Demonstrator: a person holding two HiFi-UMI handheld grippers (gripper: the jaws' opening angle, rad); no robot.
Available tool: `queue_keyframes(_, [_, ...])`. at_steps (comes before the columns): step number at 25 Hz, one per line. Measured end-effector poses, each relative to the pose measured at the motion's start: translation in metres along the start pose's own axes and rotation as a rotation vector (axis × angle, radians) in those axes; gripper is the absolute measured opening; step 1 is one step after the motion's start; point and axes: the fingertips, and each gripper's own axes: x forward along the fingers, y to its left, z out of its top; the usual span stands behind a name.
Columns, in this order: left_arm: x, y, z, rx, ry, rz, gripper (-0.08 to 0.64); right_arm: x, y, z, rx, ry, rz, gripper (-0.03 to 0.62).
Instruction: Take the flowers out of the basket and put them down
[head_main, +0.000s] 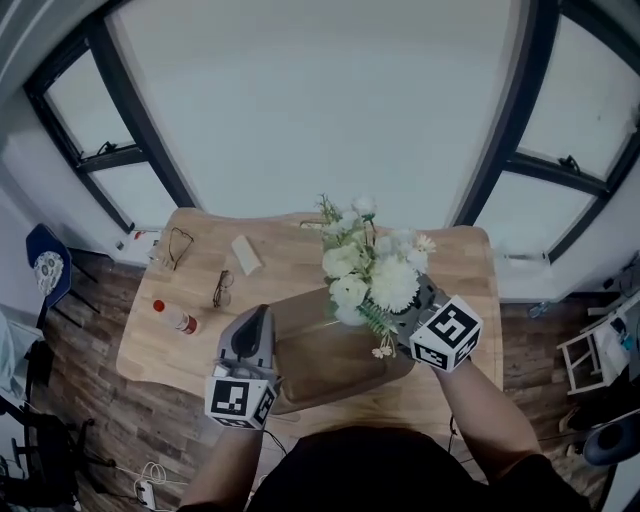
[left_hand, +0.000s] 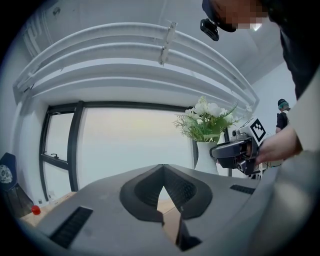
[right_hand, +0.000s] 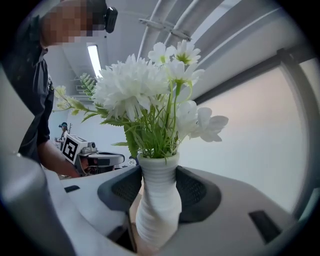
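Note:
White flowers (head_main: 372, 272) stand in a ribbed white vase (right_hand: 159, 200). My right gripper (right_hand: 159, 186) is shut on the vase's neck, one pad on each side. In the head view the right gripper (head_main: 402, 315) holds the bunch over the far right part of the brown basket (head_main: 325, 365), and the blooms hide the vase. My left gripper (head_main: 259, 313) lies along the basket's left side, jaws shut with nothing between them. The left gripper view shows its jaws (left_hand: 162, 175) meeting at the tips, with the flowers (left_hand: 206, 119) and vase (left_hand: 206, 156) to the right.
The wooden table (head_main: 470, 270) also carries two pairs of glasses (head_main: 178, 245) (head_main: 222, 288), a red-capped bottle (head_main: 175, 317) and a small white block (head_main: 246, 254), all left of the basket. A blue chair (head_main: 45, 262) stands off the table's left end. Windows lie beyond.

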Motion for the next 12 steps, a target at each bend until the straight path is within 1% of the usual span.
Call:
queue_keyframes(6, [0.028, -0.027, 0.001, -0.011, -0.011, -0.049, 0.005, -0.039, -0.032, 0.008, -0.001, -0.019, -0.083, 0.235])
queue_keyframes(12, [0.049, -0.053, -0.002, -0.022, -0.005, -0.102, 0.005, -0.073, -0.053, 0.011, -0.008, -0.024, -0.16, 0.234])
